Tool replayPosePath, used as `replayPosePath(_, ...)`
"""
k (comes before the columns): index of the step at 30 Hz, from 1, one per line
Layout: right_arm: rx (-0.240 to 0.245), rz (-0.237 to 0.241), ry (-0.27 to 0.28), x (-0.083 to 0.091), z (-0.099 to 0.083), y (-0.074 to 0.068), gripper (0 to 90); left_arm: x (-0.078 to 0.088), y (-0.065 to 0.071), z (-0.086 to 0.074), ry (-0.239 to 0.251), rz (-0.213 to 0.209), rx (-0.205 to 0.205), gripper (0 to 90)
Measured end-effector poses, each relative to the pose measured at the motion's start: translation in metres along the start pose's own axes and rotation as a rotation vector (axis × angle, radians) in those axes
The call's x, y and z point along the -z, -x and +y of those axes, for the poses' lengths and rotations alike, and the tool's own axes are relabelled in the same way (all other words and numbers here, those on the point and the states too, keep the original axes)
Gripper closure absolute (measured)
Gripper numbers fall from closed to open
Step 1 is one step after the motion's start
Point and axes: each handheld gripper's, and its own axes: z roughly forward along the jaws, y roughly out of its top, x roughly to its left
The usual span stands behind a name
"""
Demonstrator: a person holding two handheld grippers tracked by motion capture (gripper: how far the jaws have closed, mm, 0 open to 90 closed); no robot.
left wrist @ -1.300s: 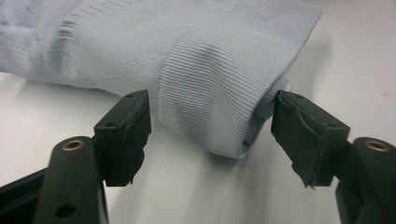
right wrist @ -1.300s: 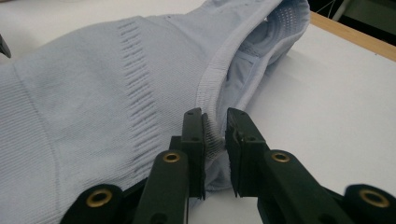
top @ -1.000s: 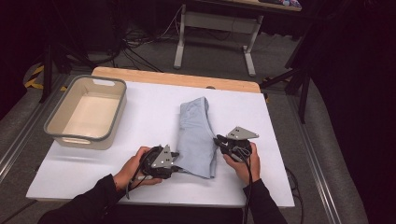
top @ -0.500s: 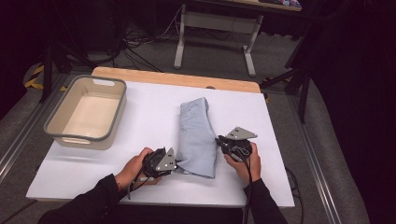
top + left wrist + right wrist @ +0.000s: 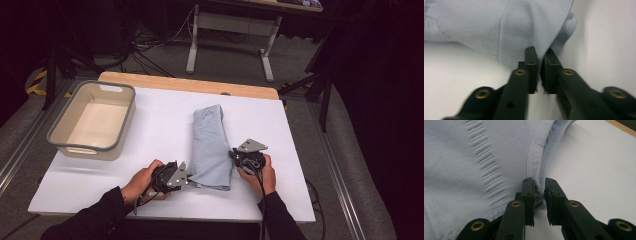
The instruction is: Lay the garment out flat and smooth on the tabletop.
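Here I have the folded pale-blue knit garment (image 5: 210, 145) lying lengthwise mid-table on the white tabletop (image 5: 150, 125), right of the beige plastic tub (image 5: 92, 122). My left gripper (image 5: 186, 176) has just been closing and now pinches the cloth's near left corner; my right gripper (image 5: 234, 155) pinches the ribbed hem on its right edge.

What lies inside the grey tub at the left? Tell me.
The grey tub shows a bare pale floor in the high view, nothing lying in it. Its near wall hides a strip of floor beneath it. The folded light-blue garment lies outside, on the white table.
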Motion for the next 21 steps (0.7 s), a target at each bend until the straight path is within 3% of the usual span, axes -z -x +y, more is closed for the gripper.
replayPosePath(4,-0.024,0.015,0.001,-0.002,-0.002,0.003,76.6,0.0,-0.006,-0.003,0.019,-0.004,0.089,58.8)
replayPosePath(10,-0.022,0.009,0.0,-0.002,-0.002,0.002,76.1,-0.006,-0.009,-0.001,0.048,-0.031,0.124,44.2)
replayPosePath(14,-0.026,0.006,0.006,-0.003,-0.002,0.002,74.9,-0.008,-0.007,0.003,0.06,-0.015,0.119,42.4)
replayPosePath(21,-0.035,-0.013,0.006,-0.003,-0.002,0.002,68.3,-0.013,-0.01,0.005,0.061,-0.037,0.128,41.0)
